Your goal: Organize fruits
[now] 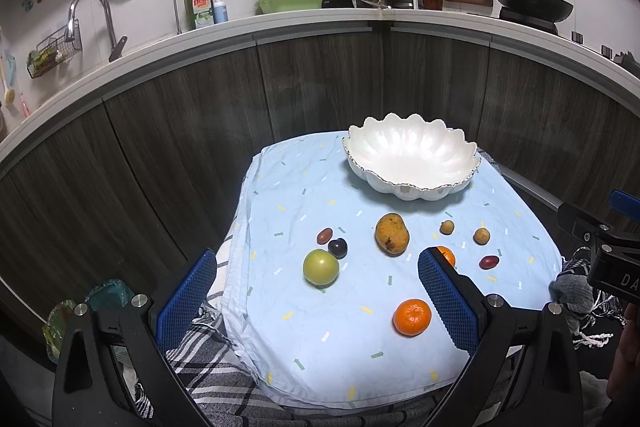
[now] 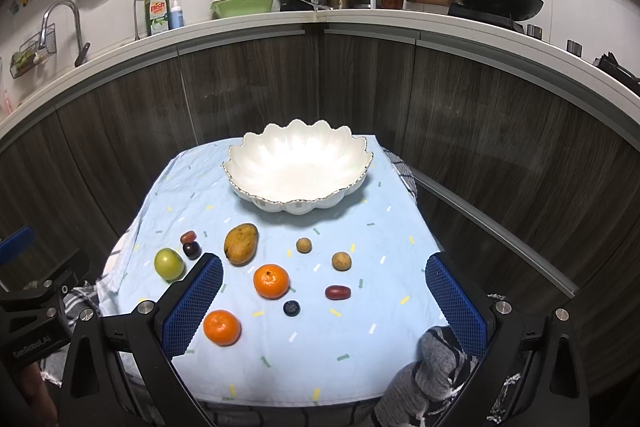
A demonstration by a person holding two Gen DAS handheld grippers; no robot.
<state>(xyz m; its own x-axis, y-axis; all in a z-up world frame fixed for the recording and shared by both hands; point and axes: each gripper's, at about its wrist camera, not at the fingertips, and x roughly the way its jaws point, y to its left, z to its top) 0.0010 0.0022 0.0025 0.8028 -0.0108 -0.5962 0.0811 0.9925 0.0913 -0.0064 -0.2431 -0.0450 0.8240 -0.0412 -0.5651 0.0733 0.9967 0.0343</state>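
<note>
A white scalloped bowl [image 1: 412, 157] [image 2: 298, 167] stands empty at the far end of a light blue cloth [image 1: 352, 315] [image 2: 360, 339]. Loose on the cloth lie a mango [image 1: 392, 233] [image 2: 241, 243], a green apple [image 1: 321, 267] [image 2: 169, 263], two tangerines [image 1: 412, 317] [image 2: 271, 281] [image 2: 222, 327], a dark plum [image 1: 338, 247] [image 2: 191, 249], red dates [image 1: 489, 261] [image 2: 338, 292], two small brown longans [image 2: 341, 261] [image 2: 304, 245] and a blueberry [image 2: 291, 308]. My left gripper [image 1: 318, 291] and right gripper [image 2: 324, 297] are both open and empty, hovering above the near fruits.
Dark wood cabinet fronts [image 1: 320, 83] curve behind the table. A white countertop [image 2: 360, 17] above carries a sink tap, dish soap, pots and a wok. A plaid cloth [image 1: 208, 367] hangs at the table's near edge.
</note>
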